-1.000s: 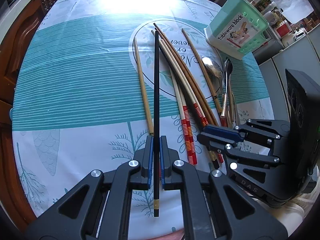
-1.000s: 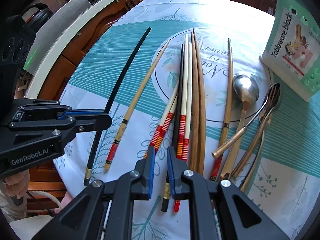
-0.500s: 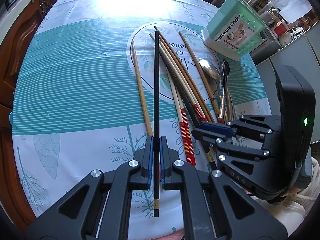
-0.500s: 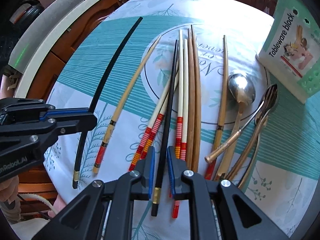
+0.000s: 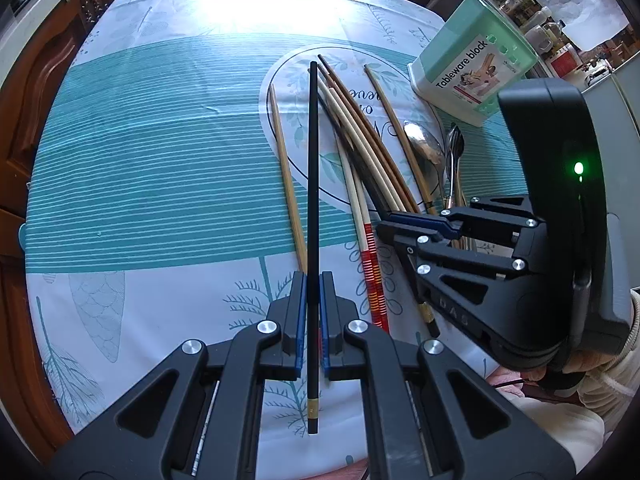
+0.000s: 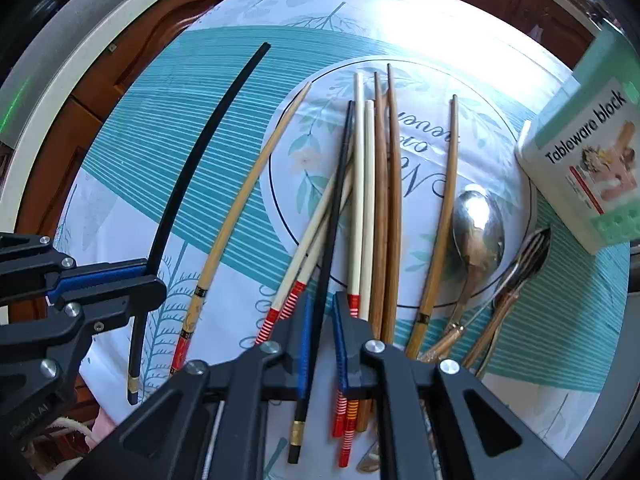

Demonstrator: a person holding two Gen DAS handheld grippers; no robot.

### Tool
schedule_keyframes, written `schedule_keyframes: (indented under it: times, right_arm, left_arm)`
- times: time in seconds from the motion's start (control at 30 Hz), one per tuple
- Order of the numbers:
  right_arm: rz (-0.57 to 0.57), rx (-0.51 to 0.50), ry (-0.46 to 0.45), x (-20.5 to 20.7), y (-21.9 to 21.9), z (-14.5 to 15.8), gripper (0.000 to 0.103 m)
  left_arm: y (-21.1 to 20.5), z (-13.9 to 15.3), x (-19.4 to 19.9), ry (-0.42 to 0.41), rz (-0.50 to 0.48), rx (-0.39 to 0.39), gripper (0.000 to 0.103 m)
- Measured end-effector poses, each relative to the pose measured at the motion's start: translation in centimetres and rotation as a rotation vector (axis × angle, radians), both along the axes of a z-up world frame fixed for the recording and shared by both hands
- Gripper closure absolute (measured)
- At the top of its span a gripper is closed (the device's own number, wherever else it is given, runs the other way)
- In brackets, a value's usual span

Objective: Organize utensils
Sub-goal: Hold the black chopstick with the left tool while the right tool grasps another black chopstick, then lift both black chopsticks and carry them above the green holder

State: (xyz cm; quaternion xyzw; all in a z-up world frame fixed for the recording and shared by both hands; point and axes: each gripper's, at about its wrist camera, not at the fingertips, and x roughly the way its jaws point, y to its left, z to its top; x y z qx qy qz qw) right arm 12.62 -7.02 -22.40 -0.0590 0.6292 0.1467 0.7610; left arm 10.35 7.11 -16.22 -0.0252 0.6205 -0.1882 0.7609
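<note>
Left gripper (image 5: pixel 313 280) clamps black chopstick (image 5: pixel 312 184), long axis pointing forward.

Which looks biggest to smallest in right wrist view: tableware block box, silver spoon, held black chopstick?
1. Held black chopstick, longest, though nearness may inflate it.
2. Tableware block box, partly cropped, bulkiest.
3. Silver spoon, smallest.

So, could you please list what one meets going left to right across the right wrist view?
Left gripper → black chopstick it grips → lone pale bamboo chopstick → silver spoon → mint-green tableware block box.
</note>
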Motion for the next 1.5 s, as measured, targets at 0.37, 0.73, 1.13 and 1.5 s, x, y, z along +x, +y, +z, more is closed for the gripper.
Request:
schedule_keyframes:
  times: [0.37, 0.73, 1.13, 1.5]
  right_arm:
    - [-0.102, 0.327, -0.01, -1.3, -5.9, 2.5, 0.097]
    - [-0.228, 0.419, -0.518, -3.1, -14.4, 14.2, 0.097]
    - [-0.448, 0.385, -0.97, 0.4, -23.0, 19.5, 0.097]
    - [-0.404, 0.311, -1.082, 4.5, -21.9, 16.3, 0.097]
  left_arm:
    - [-1.3, 3.5, -0.2, -0.092, 0.014, -0.024, 0.099]
    - [-6.9, 14.3, 1.7, -0.435, -0.004, -0.062, 0.099]
    - [-15.9, 22.7, 9.3, -0.765, 0.041, -0.176, 0.099]
    - [-19.7, 16.5, 17.7, -0.768, 0.152, -0.277, 0.099]
